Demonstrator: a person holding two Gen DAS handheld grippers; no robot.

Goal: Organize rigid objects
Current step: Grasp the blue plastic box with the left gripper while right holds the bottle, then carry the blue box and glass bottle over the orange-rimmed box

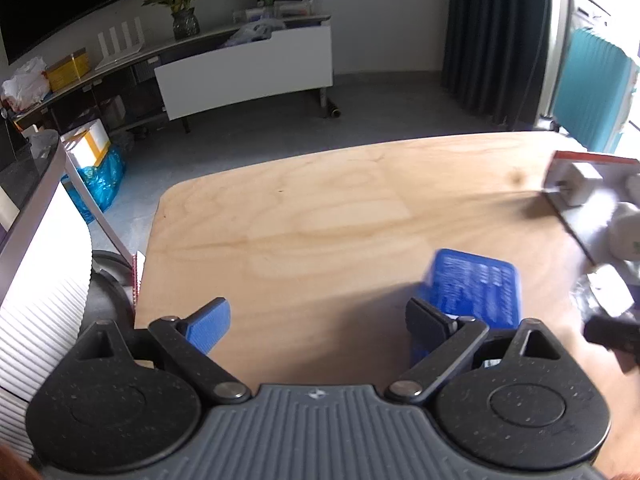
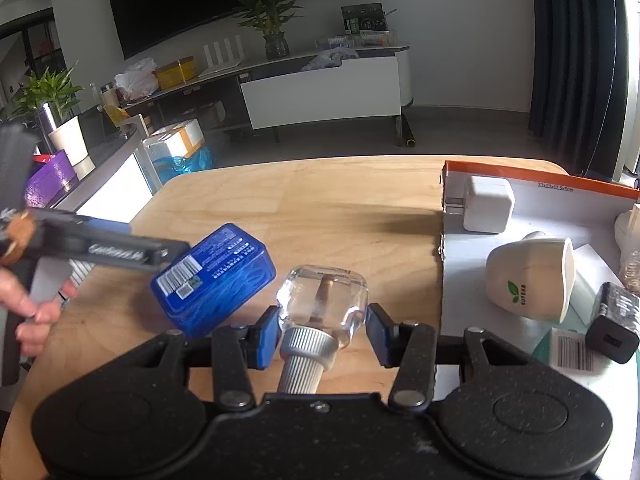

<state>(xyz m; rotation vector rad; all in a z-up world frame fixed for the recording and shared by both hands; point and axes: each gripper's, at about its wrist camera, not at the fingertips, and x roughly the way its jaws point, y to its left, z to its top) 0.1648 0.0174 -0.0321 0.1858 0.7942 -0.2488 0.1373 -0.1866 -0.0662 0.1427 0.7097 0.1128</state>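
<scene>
Lying flat, clear bottle [image 2: 324, 300] points cap-first toward camera.

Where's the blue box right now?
In the right wrist view the blue box lies on the wooden table, left of the clear bottle, outside the cardboard tray.

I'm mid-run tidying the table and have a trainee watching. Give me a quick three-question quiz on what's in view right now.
1. True or false: the right gripper is shut on the clear bottle.
2. What lies on its side in the white tray? A) cream cup B) blue box C) plant pot
3. What is the left gripper doing?

Key:
1. True.
2. A, the cream cup.
3. It is open, holding nothing; the blue box lies on the table just beyond its right finger.
</scene>
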